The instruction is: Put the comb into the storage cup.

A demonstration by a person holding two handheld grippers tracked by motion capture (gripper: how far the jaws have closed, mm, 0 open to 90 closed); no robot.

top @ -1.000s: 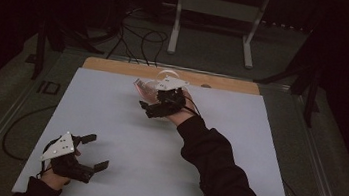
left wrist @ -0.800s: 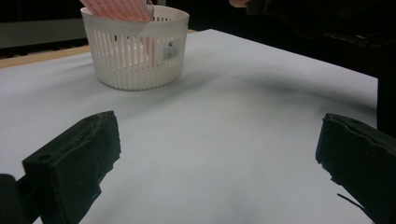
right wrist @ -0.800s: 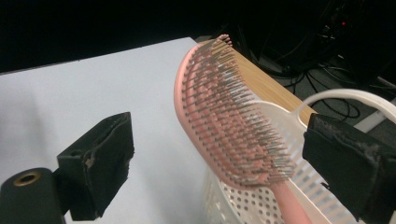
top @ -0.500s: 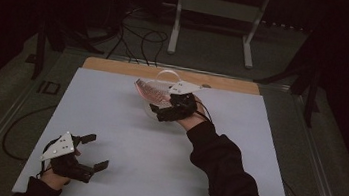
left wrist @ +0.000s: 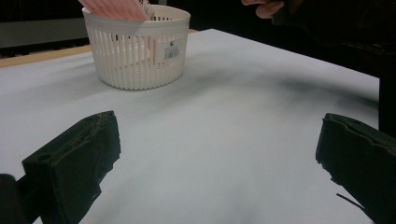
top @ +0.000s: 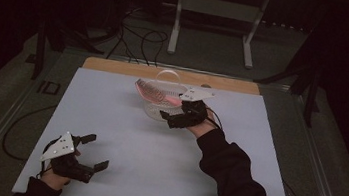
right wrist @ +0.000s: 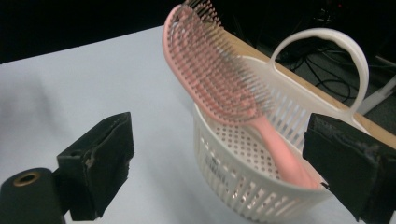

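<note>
Right gripper view: hairbrush (right wrist: 219, 74) between open tool (right wrist: 229, 172) jaws

A dim lab or studio: a white-topped table (top: 109, 120), loose floor cables (top: 134, 37) and a metal stand (top: 211, 27).

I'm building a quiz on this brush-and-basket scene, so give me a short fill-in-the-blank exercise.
1. The pink hairbrush rests with its handle end down inside the white ____.
2. The basket stands on the white table near its ____ edge.
3. The jaws of the right gripper stand ____.
4. The left gripper holds ____.

Missing words: basket; far; open; nothing
</note>
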